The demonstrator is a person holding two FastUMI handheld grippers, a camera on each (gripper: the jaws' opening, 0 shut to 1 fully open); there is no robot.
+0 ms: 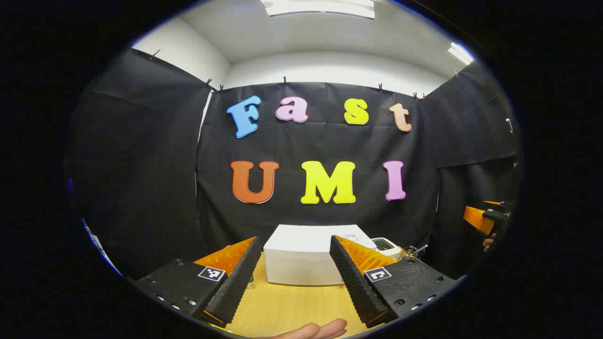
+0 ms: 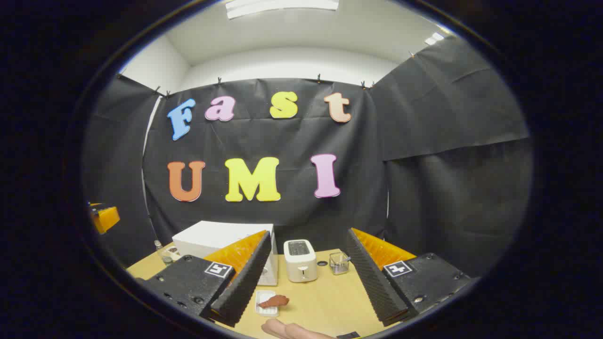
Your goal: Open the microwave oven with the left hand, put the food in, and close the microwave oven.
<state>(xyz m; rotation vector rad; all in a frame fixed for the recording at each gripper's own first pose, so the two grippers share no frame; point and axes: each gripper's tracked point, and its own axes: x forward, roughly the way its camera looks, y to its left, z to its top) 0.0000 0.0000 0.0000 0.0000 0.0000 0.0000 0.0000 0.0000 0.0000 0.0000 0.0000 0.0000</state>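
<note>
On the wooden table [image 2: 330, 301], both grippers' fingers spread and empty, the microwave oven [image 1: 301, 254] stands rigid and shut; the food [image 2: 274, 301], probably light and soft, sits on its small tray [image 2: 264, 303], best gripped at its middle.

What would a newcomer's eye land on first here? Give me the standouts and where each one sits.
First the white microwave oven, door closed, at the back of the wooden table against the black cloth, framed between the open left gripper. In the right gripper view, a white toaster stands just right of it, and brown food on a small white tray lies nearer, between the open right gripper.
</note>
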